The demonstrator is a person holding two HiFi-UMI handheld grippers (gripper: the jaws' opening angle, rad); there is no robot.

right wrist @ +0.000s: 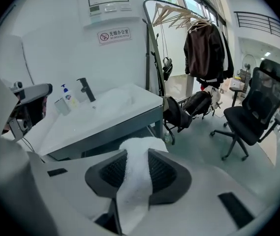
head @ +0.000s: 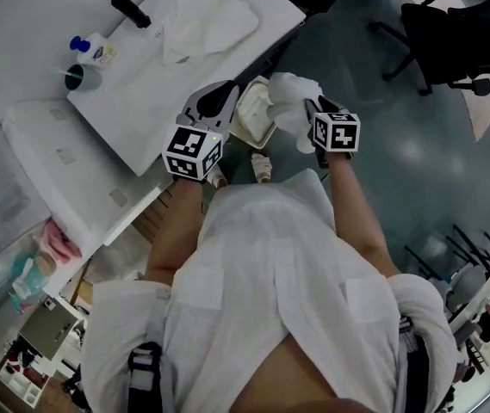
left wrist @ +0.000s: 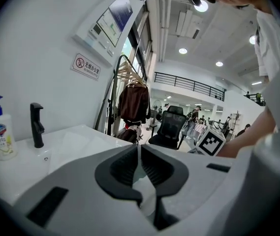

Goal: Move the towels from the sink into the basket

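We are holding a white terry towel [head: 289,89] in the right tongs [right wrist: 137,155]. The two dark pads are pressing on a fold of it and are standing a little apart because of the cloth. The rest is bunching beyond the tips and running back along the line of the tongs. The left tongs [head: 217,101] are closed to a thin slit and, as far as we can see, are gripping nothing. The cream-coloured rectangular basket [head: 246,132] is lying between the two tongs, just beside and below the right tips, toward the left tongs. So we are judging that the coming move is a short lowering toward that side, then an opening. A second white towel [head: 203,17] is lying in the white sink [head: 133,84], well beyond the left tongs, which are the nearer to it.
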